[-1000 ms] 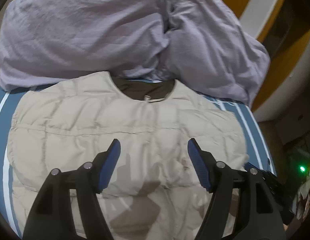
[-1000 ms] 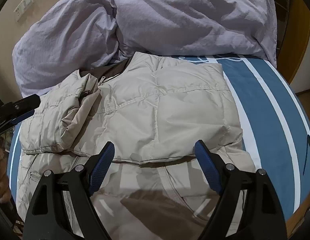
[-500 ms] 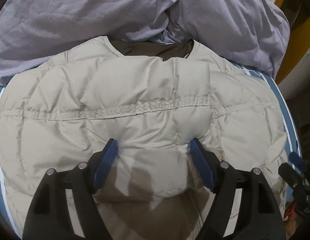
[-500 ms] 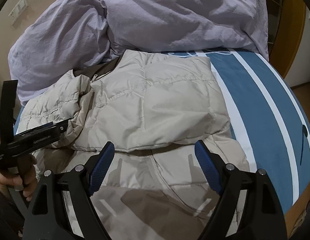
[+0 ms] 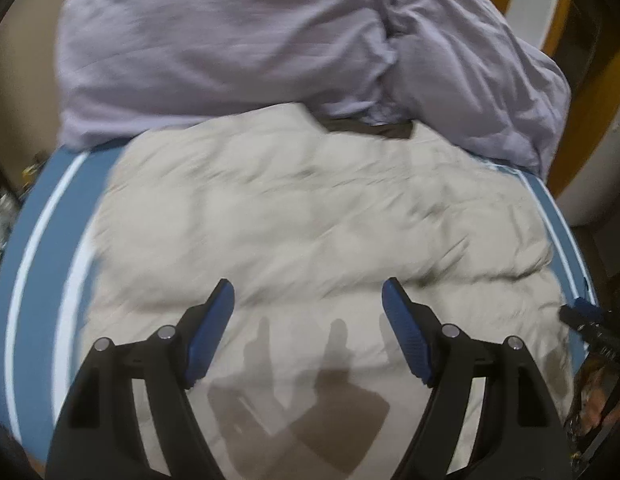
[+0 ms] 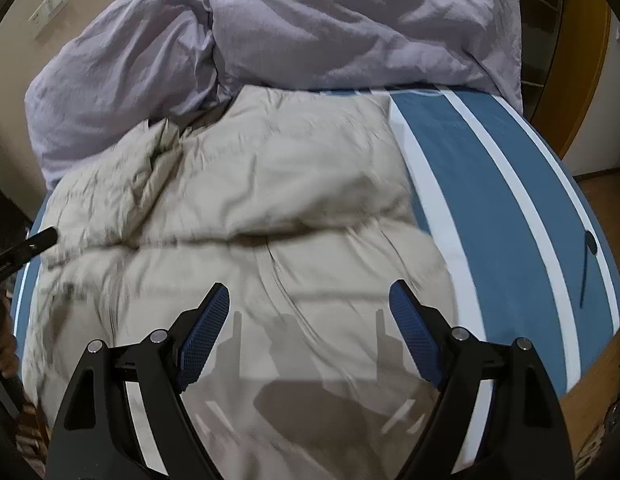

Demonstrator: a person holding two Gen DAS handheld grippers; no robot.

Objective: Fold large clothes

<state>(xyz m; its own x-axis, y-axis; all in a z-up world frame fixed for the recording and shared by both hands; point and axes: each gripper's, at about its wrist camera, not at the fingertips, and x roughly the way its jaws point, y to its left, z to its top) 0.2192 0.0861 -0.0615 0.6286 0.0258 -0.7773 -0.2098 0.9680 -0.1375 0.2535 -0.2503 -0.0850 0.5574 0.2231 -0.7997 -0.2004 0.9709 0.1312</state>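
Hovering over the bed (image 6: pixel 510 184), both grippers point down at the beige padded jacket (image 6: pixel 270 184), which lies flat on the blue-and-white striped cover with its collar toward the heaped lilac duvet (image 6: pixel 310 28) at 12 o'clock.

Left gripper (image 5: pixel 308 300): jaws spread, nothing between them, only jacket fabric below. Right gripper (image 6: pixel 309 302): jaws spread wide, likewise empty.

Key relation: a folded flap crosses the jacket from 9 to 3 o'clock, and its free edge (image 6: pixel 250 238) lies just ahead of the right gripper's jaws at 12 o'clock. The jacket's long axis runs 6 to 12 o'clock. In the left wrist view the crease sits at about 2 o'clock of the jaws.

Judgement: the right gripper is nearer the flap edge; the hem at 6 o'clock looks like the next part to lift toward the collar.
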